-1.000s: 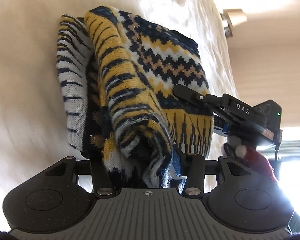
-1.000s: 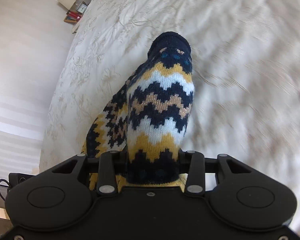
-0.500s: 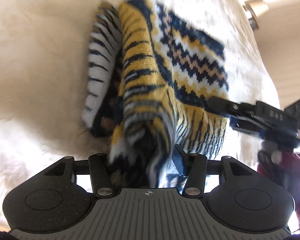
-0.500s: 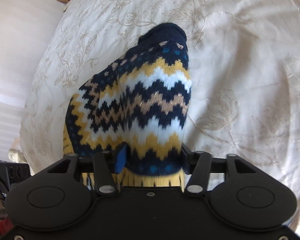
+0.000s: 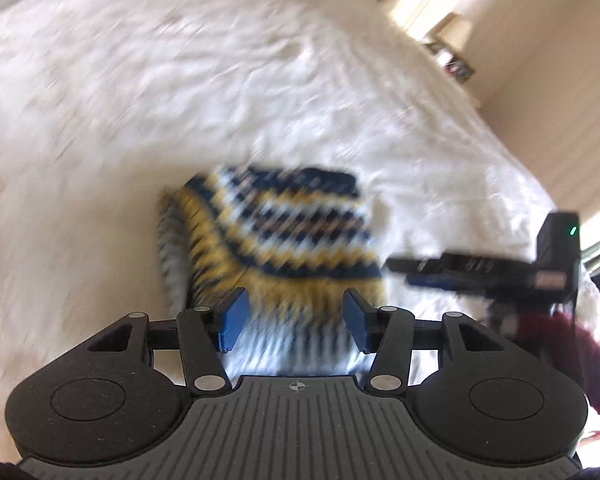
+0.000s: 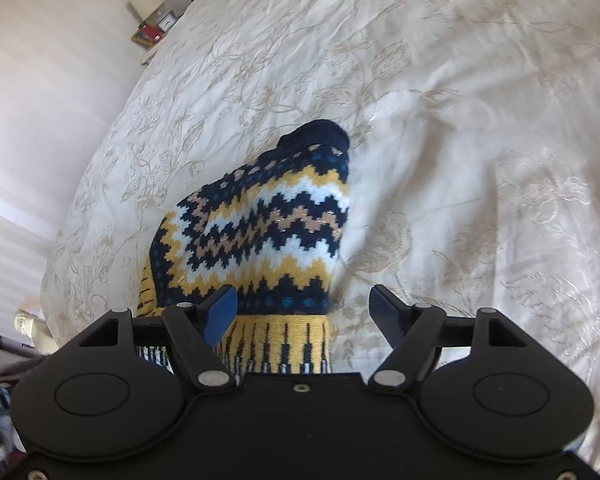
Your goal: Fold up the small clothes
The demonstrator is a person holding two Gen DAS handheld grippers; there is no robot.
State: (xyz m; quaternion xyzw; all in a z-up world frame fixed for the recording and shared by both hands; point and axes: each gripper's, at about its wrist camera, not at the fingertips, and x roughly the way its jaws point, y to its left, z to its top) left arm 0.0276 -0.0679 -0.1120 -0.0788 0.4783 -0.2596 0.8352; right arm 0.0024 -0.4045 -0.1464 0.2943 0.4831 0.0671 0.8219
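left tool (image 5: 294, 324) stands wide, blue pads clear of the wool; right tool (image 6: 303, 312) likewise wide, holding nothing. the sweater (image 6: 260, 236) lies folded on the bed (image 6: 460, 120), its ribbed hem just beneath both tools. risk: the left view is smeared by motion, so a pad could catch the hem in passing and drag the top layer open. the knit looks bulky and springy; the fold may relax unpressed. in the left view the right tool (image 5: 396, 266) sits close beside the sweater's edge, where it could snag.
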